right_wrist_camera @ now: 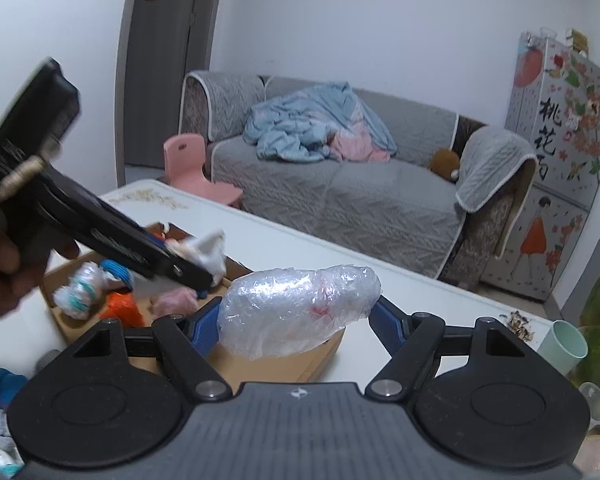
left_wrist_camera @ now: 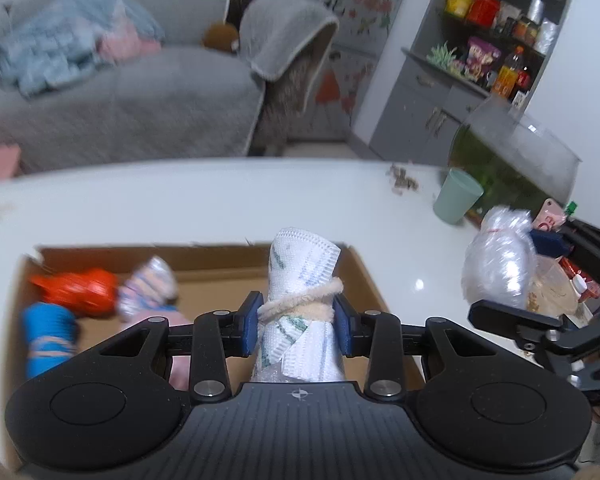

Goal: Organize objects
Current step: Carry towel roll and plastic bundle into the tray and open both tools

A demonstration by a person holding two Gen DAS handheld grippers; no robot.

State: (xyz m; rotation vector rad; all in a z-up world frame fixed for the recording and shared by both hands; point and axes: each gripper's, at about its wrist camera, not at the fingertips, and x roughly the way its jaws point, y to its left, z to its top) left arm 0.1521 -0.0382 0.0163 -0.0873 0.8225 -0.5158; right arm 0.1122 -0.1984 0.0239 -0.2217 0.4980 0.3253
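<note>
Left gripper (left_wrist_camera: pixel 298 322): fingers closed nearly all the way on a rolled white cloth bundle (left_wrist_camera: pixel 300 280) tied round its middle with a cream fuzzy cord (left_wrist_camera: pixel 300 300); the blue pads press on both sides of the roll at the cord; the bundle stands upright in the grip, above the cardboard box (left_wrist_camera: pixel 364 276).

Right gripper (right_wrist_camera: pixel 296 316): fingers set wide and clamped on a crinkled clear plastic bag bundle (right_wrist_camera: pixel 300 308) with a faint red patch inside; the bundle lies crosswise between the blue pads, touching both, held above the near edge of the box and the white counter (right_wrist_camera: pixel 340 256).

Box contents, left wrist view: an orange bundle (left_wrist_camera: pixel 80 290); a blue roll (left_wrist_camera: pixel 50 338) tied with a band; a pale striped roll (left_wrist_camera: pixel 148 286); a pink item, partly hidden behind the gripper; all blurred.

In the right wrist view the left gripper (right_wrist_camera: pixel 204 268) appears over the box, held by a hand (right_wrist_camera: pixel 4 256) at the left edge, the white cloth showing at its tip.

Elsewhere on the counter: a pale green cup (left_wrist_camera: pixel 458 196) near the far right; scattered small scraps (left_wrist_camera: pixel 402 180) just beside it; a glass fish tank (left_wrist_camera: pixel 512 152) behind the cup.

Background: a grey sofa (right_wrist_camera: pixel 340 192) carrying a light blue blanket (right_wrist_camera: pixel 320 120); a pink chair (right_wrist_camera: pixel 192 164) beside it.
</note>
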